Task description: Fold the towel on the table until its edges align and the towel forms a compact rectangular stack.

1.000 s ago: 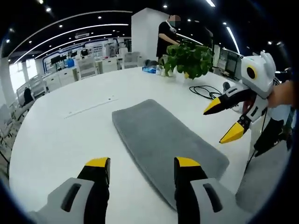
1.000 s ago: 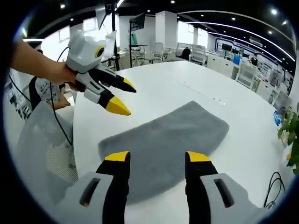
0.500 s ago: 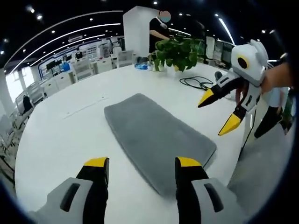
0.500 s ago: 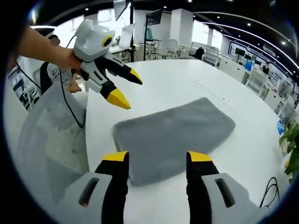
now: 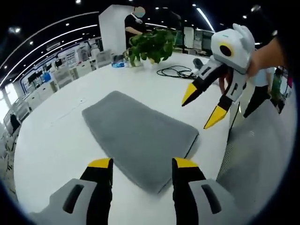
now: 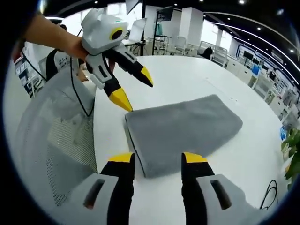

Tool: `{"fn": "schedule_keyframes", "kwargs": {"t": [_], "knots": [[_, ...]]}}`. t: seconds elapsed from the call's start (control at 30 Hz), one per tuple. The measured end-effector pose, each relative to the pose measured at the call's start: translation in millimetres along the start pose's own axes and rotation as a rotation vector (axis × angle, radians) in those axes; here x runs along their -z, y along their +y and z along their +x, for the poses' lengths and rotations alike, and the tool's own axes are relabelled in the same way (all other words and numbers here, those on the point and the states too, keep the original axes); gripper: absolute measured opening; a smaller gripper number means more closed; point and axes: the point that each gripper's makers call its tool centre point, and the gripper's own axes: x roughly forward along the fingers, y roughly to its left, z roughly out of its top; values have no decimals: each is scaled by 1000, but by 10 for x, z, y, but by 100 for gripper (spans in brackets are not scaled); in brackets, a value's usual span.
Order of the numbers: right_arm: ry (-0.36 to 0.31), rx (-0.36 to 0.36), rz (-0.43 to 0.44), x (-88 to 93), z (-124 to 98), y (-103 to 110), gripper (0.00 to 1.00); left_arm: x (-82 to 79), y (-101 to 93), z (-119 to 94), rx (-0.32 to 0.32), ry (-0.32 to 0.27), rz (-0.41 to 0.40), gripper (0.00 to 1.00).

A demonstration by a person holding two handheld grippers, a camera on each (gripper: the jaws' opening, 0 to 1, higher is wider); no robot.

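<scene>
Right gripper view: the right gripper (image 6: 158, 162) rises from below, yellow-tipped jaws parted and empty, above the near short edge of the grey towel (image 6: 183, 131); the towel lies flat on the white table (image 6: 187, 86); the left gripper (image 6: 133, 89), held by a hand (image 6: 75, 47), hovers with jaws spread beside the towel's corner; a mesh chair (image 6: 51, 136) stands at the table's edge.

Open table (image 5: 61, 140) surface surrounds the towel (image 5: 136, 133) from 7 to 12 o'clock. Potted plant (image 5: 150, 44) and black cable (image 5: 176, 72) obstruct at 1 o'clock. Mesh chair (image 6: 61, 136) borders the near table edge.
</scene>
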Motion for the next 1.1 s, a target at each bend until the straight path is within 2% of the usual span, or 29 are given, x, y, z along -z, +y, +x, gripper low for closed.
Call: {"fn": "schedule_keyframes", "kwargs": {"t": [0.07,0.17,0.23,0.4,0.53,0.7,0.8,0.9,1.03,1.1], "knots": [[11,4,24,39,20,12,27,33,-26,-6,21,14,23,50],[35,39,26,85,26,-5,21,-16,-54,-10,44,-7,30,50],[56,48,53,118,42,-7,20,-54,-90,3,69,-18,30,50],[73,42,48,144,81,49,19,-100,-190,63,122,-28,86,50],[94,26,41,187,137,119,13,-34,-243,125,140,-20,107,49],[124,-31,21,250,249,217,11,137,-290,187,161,38,115,49],[147,-49,15,325,316,213,11,161,-308,197,172,44,106,47],[145,-69,26,382,337,232,11,259,-313,259,182,96,102,44],[152,-89,3,482,360,254,12,292,-358,326,200,107,96,43],[144,-96,8,491,362,254,13,376,-380,348,212,146,137,43]]}}
